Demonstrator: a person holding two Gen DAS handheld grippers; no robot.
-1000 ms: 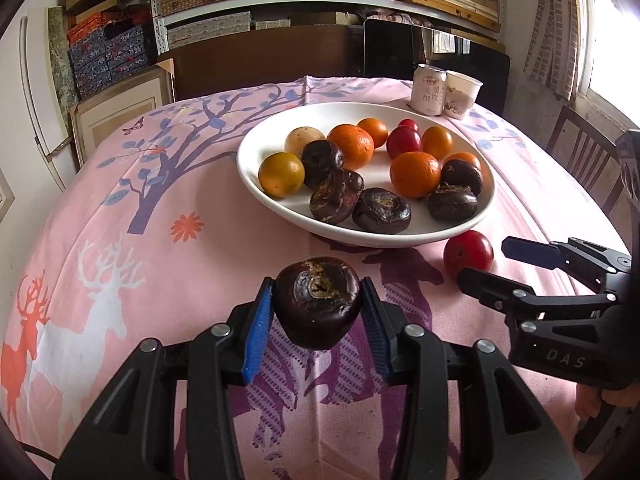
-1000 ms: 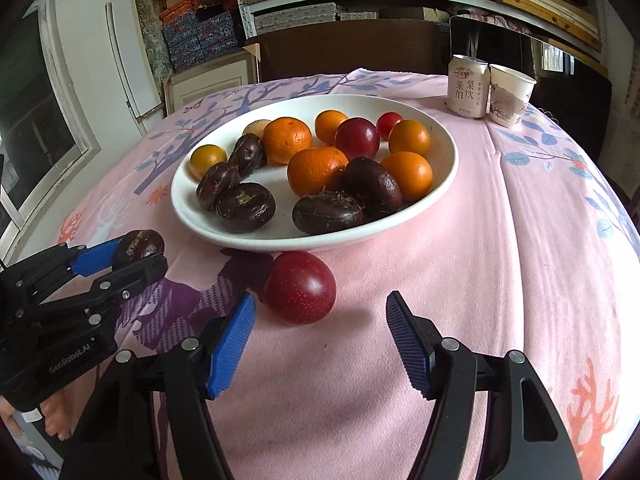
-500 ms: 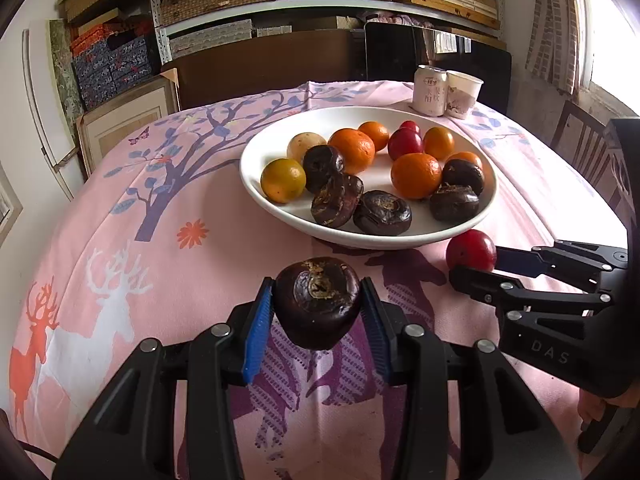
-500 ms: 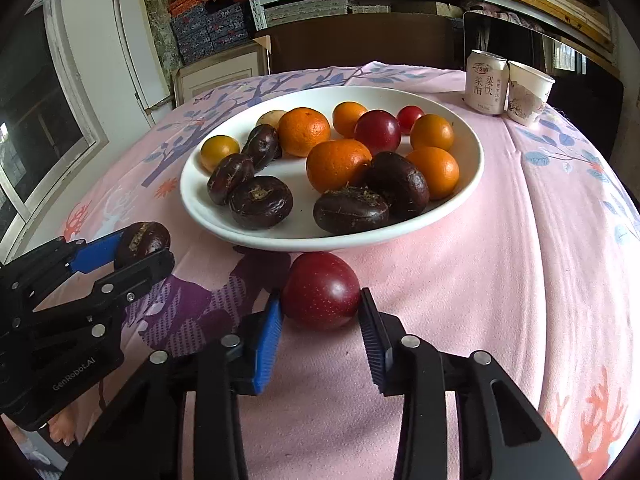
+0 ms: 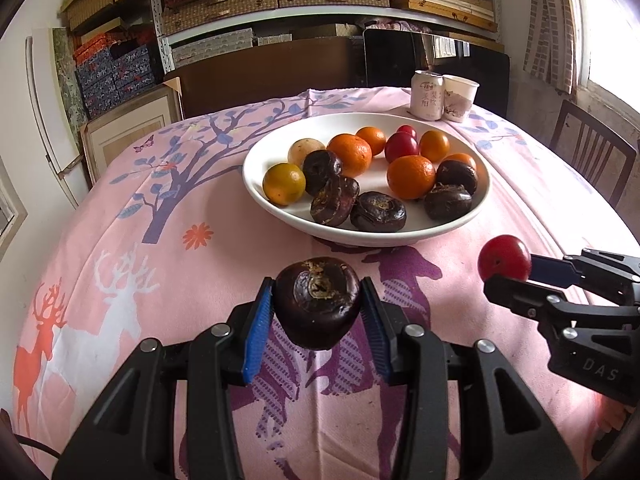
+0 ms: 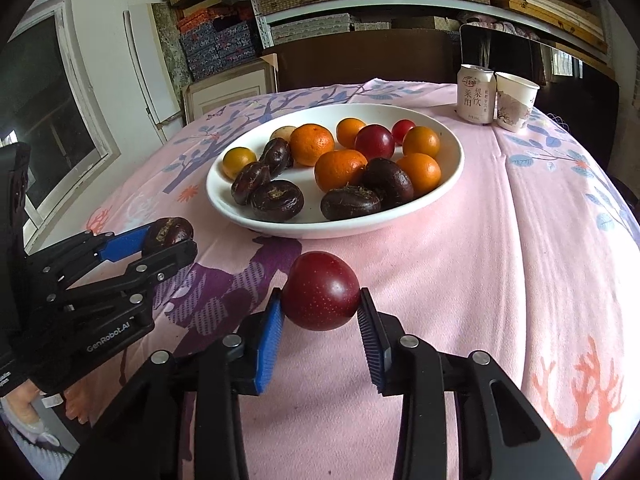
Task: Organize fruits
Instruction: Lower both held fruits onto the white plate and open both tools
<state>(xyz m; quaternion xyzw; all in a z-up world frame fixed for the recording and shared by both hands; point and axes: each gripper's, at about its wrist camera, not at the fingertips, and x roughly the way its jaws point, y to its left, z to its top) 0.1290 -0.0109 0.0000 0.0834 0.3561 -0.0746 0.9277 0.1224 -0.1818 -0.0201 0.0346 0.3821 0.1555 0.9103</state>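
Note:
My left gripper (image 5: pixel 317 312) is shut on a dark brown water chestnut (image 5: pixel 317 303), held above the pink cloth in front of the white bowl (image 5: pixel 260 152). It also shows in the right wrist view (image 6: pixel 168 232). My right gripper (image 6: pixel 320 316) is shut on a red plum (image 6: pixel 322 290), lifted a little off the cloth near the bowl's (image 6: pixel 452 176) front rim. The plum also shows in the left wrist view (image 5: pixel 504 258). The bowl holds several oranges, dark chestnuts and red plums.
A drink can (image 5: pixel 427 90) and a paper cup (image 5: pixel 459 98) stand behind the bowl at the back right. A wooden chair (image 5: pixel 592 148) stands at the table's right. Shelves with boxes fill the back wall.
My right gripper moved forward around the red plum, shut on it and lifted it. My left gripper kept hold of the chestnut and barely moved.

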